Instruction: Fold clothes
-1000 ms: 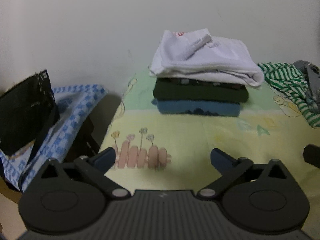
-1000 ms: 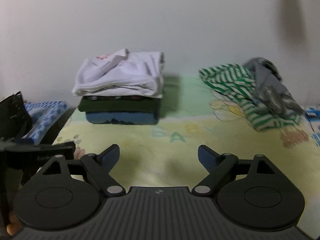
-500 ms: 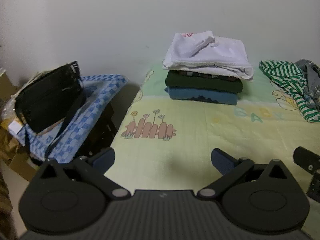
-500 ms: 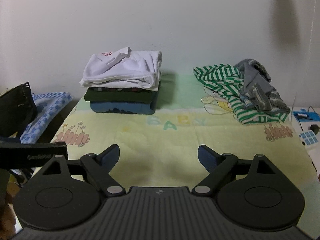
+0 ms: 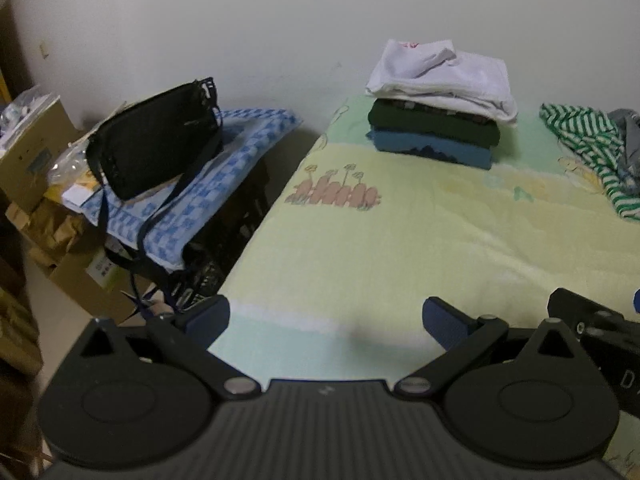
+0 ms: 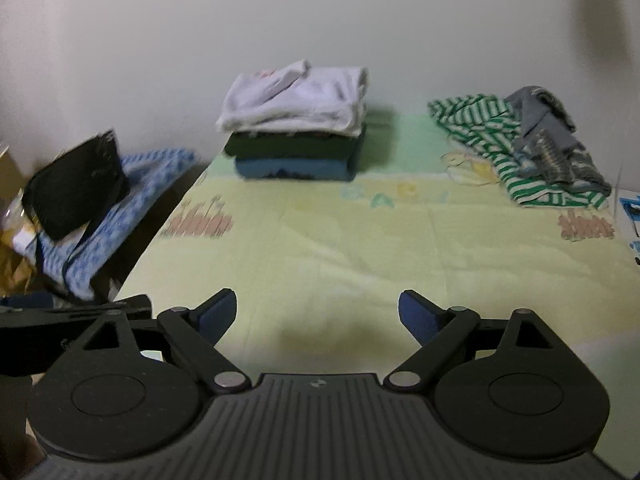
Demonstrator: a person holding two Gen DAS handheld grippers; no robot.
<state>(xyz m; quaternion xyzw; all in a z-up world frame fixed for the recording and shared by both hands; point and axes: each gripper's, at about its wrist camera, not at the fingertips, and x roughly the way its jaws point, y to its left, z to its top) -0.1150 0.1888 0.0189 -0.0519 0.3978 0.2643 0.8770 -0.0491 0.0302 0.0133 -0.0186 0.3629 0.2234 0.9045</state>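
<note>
A neat stack of folded clothes (image 5: 440, 108) (image 6: 296, 124) stands at the back of the bed by the wall: a white garment on top, a dark green one under it, a blue one at the bottom. To its right lies an unfolded heap, a green-and-white striped garment (image 5: 584, 148) (image 6: 500, 140) with a grey one (image 6: 556, 136) on it. My left gripper (image 5: 326, 318) hangs open over the bed's near left edge. My right gripper (image 6: 318, 314) is open over the near middle of the sheet. Both hold nothing.
The bed has a pale yellow-green printed sheet (image 6: 360, 240). Left of the bed a black bag (image 5: 156, 140) (image 6: 76, 184) rests on a blue checked cloth (image 5: 208, 192) over crates, with cardboard boxes (image 5: 36, 152) beyond. A white wall rises behind the bed.
Both grippers have pulled back and up from the folded stack, so more of the bed and the clutter on the left is in view. Both stayed open.
</note>
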